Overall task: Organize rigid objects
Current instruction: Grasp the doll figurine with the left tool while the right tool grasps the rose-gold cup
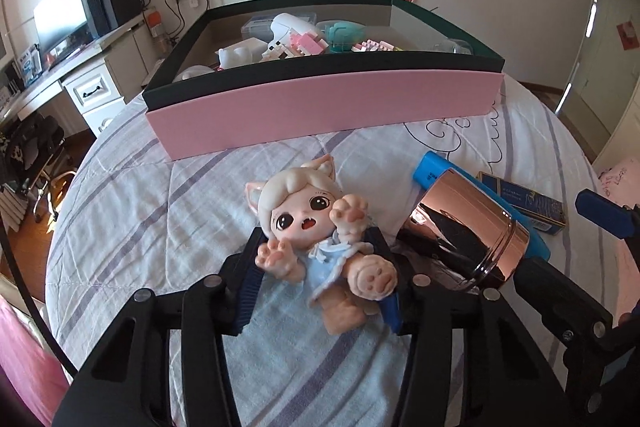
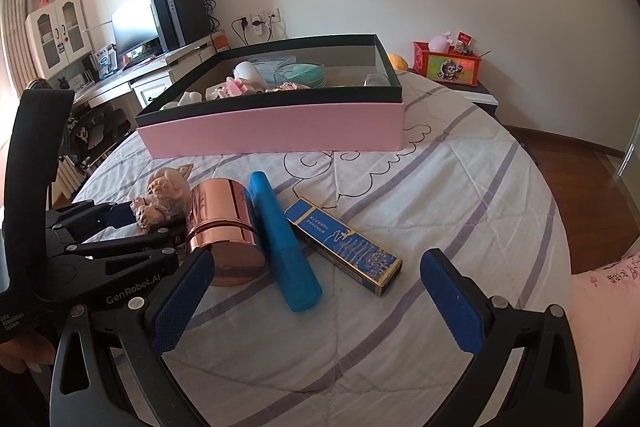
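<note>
A: State of the tongs?

B: Left gripper is clamped on the doll, in front of the pink box. Right gripper stands wide apart, holding nothing.

A: Clearance?

B: Copper can just beside the doll; blue tube and carton beyond it. Bare quilt reaches the box's front wall.

Soft daylight, sharp focus, strong fisheye bending, dark corners.

A monitor on a desk, beside a speaker.
</note>
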A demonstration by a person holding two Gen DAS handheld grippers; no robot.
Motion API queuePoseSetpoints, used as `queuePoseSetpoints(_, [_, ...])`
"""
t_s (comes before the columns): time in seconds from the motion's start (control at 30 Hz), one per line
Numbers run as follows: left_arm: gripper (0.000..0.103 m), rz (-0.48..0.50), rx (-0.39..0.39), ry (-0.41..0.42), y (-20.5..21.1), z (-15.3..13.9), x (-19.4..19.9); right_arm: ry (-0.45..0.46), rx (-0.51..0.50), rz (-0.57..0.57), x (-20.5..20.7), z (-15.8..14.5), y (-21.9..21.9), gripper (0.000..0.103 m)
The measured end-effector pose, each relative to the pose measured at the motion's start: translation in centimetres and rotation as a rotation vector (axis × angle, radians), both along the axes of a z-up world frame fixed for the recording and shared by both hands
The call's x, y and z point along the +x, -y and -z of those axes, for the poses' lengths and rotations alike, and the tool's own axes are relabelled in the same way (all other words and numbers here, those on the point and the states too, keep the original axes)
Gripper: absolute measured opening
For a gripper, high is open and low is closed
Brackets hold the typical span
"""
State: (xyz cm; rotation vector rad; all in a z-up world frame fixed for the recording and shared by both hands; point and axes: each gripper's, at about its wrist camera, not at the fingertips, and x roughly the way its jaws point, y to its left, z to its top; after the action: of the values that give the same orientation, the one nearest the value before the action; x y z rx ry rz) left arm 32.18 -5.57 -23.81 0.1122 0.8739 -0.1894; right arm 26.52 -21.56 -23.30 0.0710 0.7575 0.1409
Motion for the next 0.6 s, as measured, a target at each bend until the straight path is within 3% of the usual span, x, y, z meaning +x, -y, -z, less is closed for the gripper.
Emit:
queuePoseSetpoints(0.1, [0.043, -0.018, -0.013, 0.006, -1.1, -0.2, -1.2, 0.007, -0.009, -0.016, -0.1, -0.3, -0.8, 0.103])
queuePoseSetpoints(0.2, [0.031, -0.031, -0.016, 0.015, -2.4, -0.2, -2.8, 0.016, -0.057, -0.044, 0.1, -0.6, -2.4, 0.103])
queuePoseSetpoints(0.27, [0.032, -0.043, -0.015, 0.022, -3.4, -0.4, -3.6, 0.024, -0.063, -0.091, 0.3, -0.7, -3.6, 0.101])
queuePoseSetpoints(0.47, [0.033, -0.075, -0.037, 0.023, -6.2, -0.3, -4.8, 0.002, -0.142, -0.15, 1.2, -0.1, -6.6, 0.063])
queuePoseSetpoints(0.6, [0.034, -0.073, -0.056, 0.027, -6.7, -0.2, -4.9, -0.009, -0.148, -0.203, 1.2, 0.0, -7.8, 0.051])
